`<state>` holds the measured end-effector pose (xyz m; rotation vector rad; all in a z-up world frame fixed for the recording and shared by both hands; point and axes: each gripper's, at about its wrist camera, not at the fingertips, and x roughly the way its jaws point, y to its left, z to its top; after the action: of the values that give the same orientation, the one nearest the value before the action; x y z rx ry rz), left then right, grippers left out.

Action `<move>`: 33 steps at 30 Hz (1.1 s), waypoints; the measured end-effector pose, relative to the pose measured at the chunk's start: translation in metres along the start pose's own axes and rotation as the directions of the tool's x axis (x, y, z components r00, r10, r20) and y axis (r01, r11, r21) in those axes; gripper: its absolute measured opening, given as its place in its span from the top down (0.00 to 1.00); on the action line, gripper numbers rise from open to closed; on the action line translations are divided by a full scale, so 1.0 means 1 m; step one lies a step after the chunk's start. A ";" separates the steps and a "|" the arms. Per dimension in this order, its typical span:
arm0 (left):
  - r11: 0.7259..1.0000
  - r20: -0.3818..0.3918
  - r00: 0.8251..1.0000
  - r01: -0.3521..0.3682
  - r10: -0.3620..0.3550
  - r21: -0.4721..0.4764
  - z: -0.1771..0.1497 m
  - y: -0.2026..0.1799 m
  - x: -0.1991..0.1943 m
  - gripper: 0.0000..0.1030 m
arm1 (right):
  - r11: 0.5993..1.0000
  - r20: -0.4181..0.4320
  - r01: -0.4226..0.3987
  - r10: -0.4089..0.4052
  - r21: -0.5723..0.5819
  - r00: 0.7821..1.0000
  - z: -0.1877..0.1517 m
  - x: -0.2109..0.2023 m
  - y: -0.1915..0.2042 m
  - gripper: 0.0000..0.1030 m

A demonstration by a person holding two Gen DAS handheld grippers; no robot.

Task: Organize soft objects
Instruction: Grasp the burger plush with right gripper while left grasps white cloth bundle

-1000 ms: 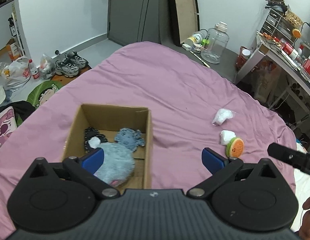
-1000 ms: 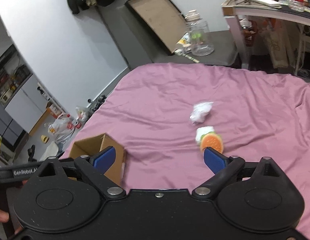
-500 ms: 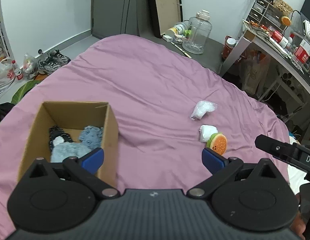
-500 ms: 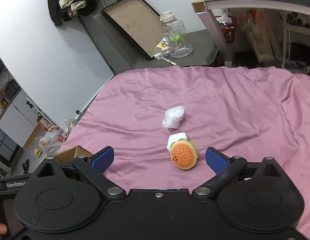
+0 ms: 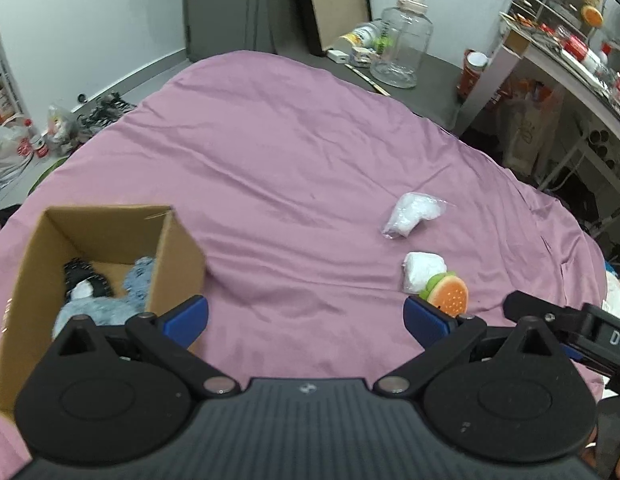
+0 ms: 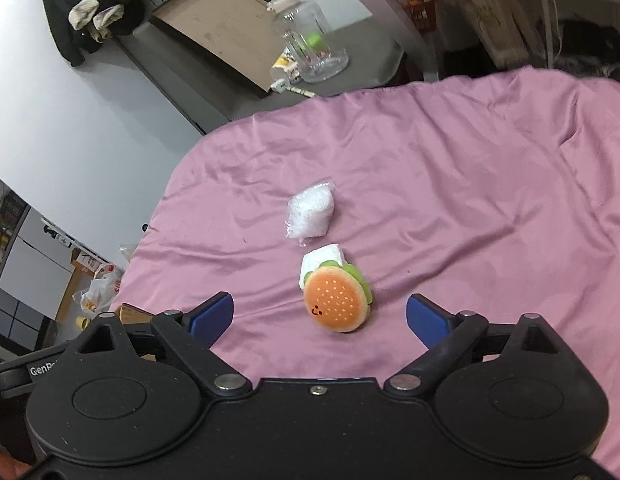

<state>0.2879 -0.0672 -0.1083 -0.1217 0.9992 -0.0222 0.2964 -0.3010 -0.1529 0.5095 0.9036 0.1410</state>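
Observation:
A burger plush (image 6: pixel 336 300) lies on the pink bedsheet (image 6: pixel 450 184), leaning on a small white soft bundle (image 6: pixel 322 260). A white stuffing bag (image 6: pixel 312 216) lies just beyond. My right gripper (image 6: pixel 319 316) hovers over the burger, which sits between its blue fingertips. The jaws are closing, but neither pad touches the plush. My left gripper (image 5: pixel 305 318) is open and holds nothing, hanging above bare sheet between the cardboard box (image 5: pixel 178 248) and the burger plush (image 5: pixel 450 298). Inside the box lie a grey-blue plush (image 5: pixel 94 308) and a black-and-white item (image 5: pixel 84 280).
A glass jar (image 5: pixel 402 52) and a framed board (image 5: pixel 334 0) stand on the floor past the bed's far edge. A cluttered desk (image 5: pixel 570 64) runs along the right. Shoes and bags (image 5: pixel 50 136) lie on the floor at left.
My left gripper moved right, away from the box, which slid to the left of its view. My right gripper sank and rolled toward the burger plush, now larger and between its fingertips.

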 end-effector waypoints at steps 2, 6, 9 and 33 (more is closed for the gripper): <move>1.000 -0.002 1.000 -0.013 0.013 0.013 0.001 -0.006 0.007 0.00 | 1.000 0.003 -0.008 0.008 -0.004 1.000 0.001 0.006 0.001 0.10; 1.000 0.004 1.000 -0.022 0.022 -0.015 0.005 -0.010 0.020 0.00 | 1.000 -0.008 -0.015 0.015 -0.016 1.000 0.004 0.018 0.000 0.16; 0.999 0.004 1.000 -0.025 0.025 -0.036 0.008 -0.011 0.028 0.00 | 1.000 -0.038 -0.009 0.009 -0.005 0.999 0.005 0.030 -0.004 0.22; 0.996 -0.040 0.998 0.036 -0.040 -0.087 0.032 -0.047 0.094 0.03 | 0.988 -0.111 0.022 -0.005 0.150 0.994 0.024 0.075 -0.042 0.67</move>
<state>0.3675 -0.1178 -0.1641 -0.2198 1.0393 -0.0164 0.3576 -0.3219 -0.2141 0.6413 1.0302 0.0892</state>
